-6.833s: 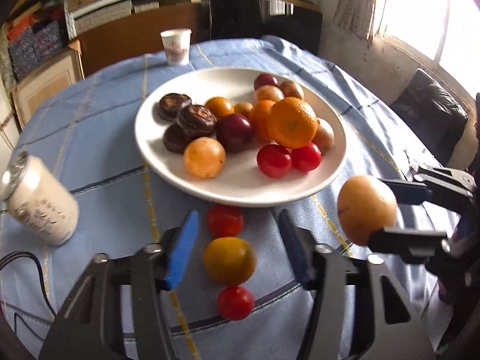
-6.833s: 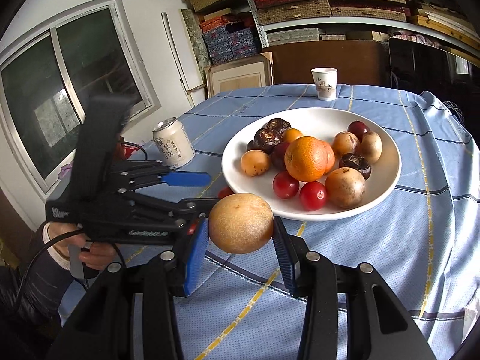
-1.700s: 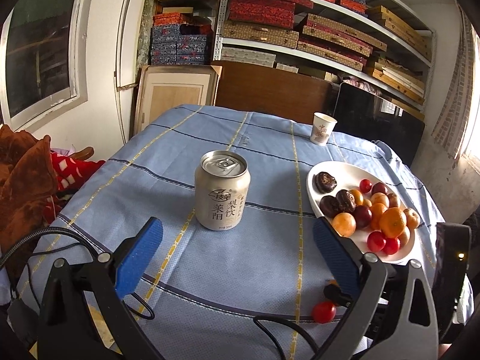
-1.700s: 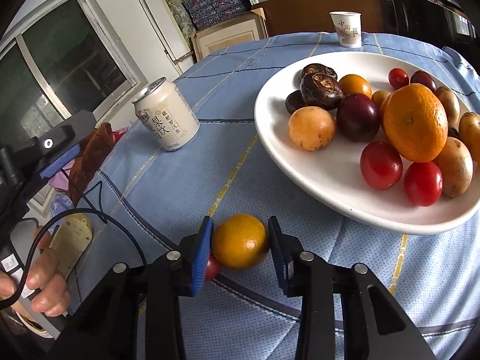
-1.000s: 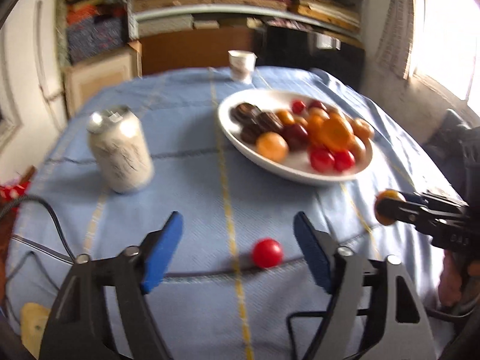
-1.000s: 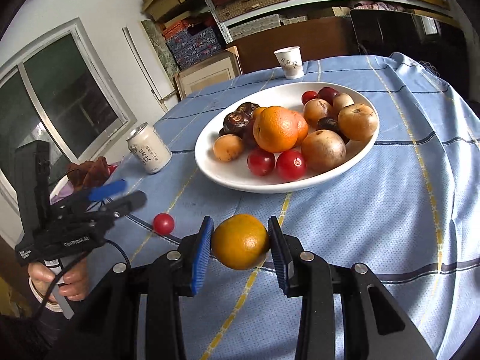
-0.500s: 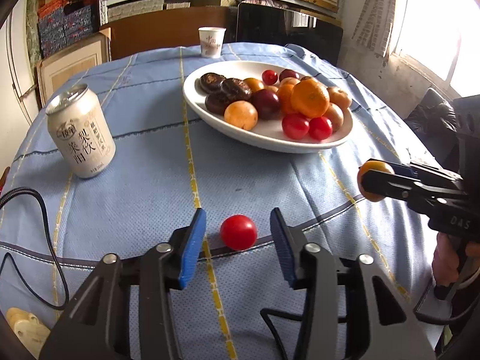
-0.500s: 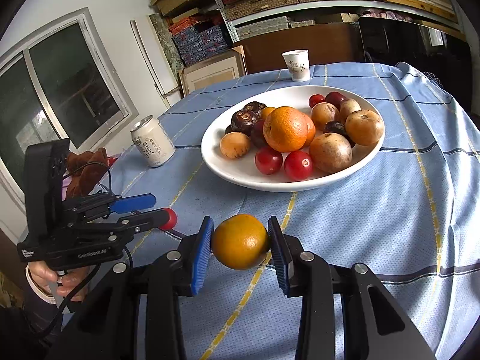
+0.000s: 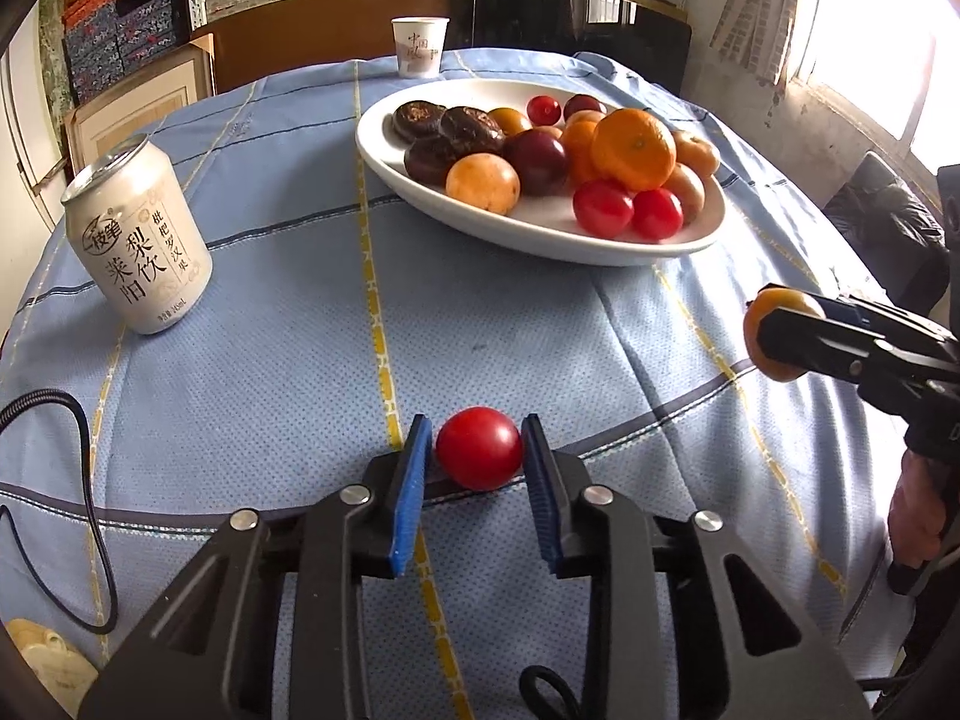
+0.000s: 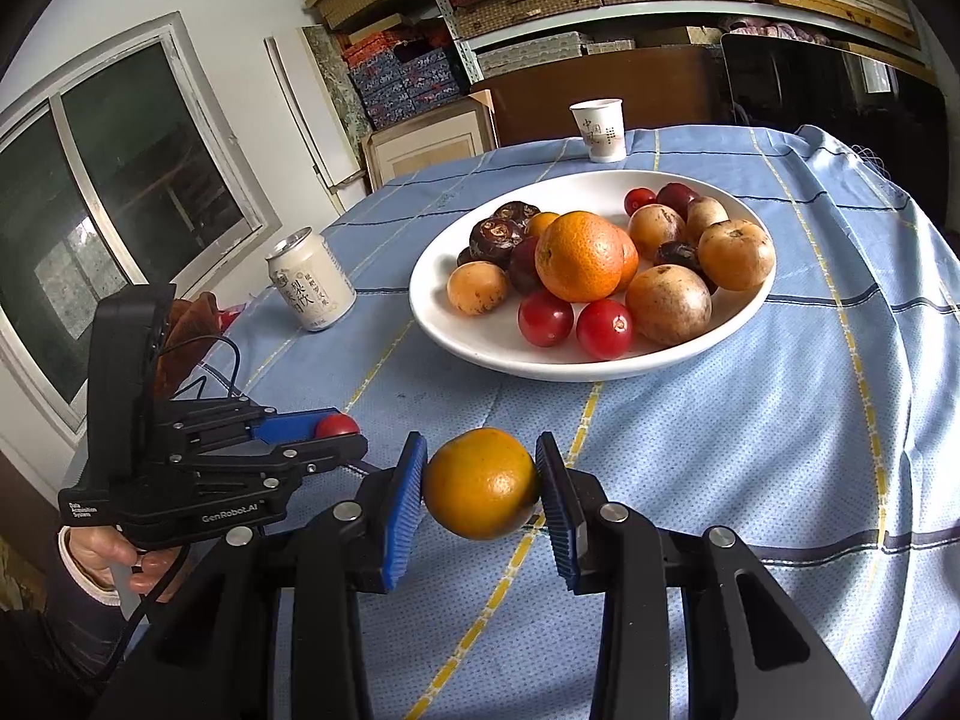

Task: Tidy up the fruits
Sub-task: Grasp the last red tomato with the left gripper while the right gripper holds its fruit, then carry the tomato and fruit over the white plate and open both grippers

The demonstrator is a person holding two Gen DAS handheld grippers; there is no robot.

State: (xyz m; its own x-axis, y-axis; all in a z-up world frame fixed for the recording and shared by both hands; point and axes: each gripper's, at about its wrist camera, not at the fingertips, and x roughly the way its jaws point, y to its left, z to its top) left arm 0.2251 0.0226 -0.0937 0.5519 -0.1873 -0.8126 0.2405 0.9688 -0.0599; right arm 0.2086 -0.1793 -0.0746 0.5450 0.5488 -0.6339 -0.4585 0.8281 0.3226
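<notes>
The left tongs' (image 9: 478, 457) housing reads "GenRobot.AI", with a small label "Data Acquisition System" on its side, seen from the right wrist view. The pale drink can (image 9: 137, 238) carries large Chinese characters; the smaller print on it is too fine to read. The paper cup (image 9: 419, 47) at the far edge of the worktop (image 9: 270, 360) also bears Chinese writing.

The left tongs are narrowed around a red cherry tomato (image 9: 478, 447), their blue pads (image 9: 410, 498) at its sides; the tomato sits low at the blue checked cloth, and contact with the cloth cannot be told. The right tongs (image 10: 481, 483) grip a small orange (image 10: 482, 483) above the worktop, near of the white plate (image 10: 480, 354).

The plate holds a large orange (image 10: 579, 264), red tomatoes, brownish round fruits and dark wrinkled ones, piled so that some are partly hidden. A black cable (image 9: 78, 480) loops at the near left. Shelves of boxes stand behind; the window at right is blown out by glare.
</notes>
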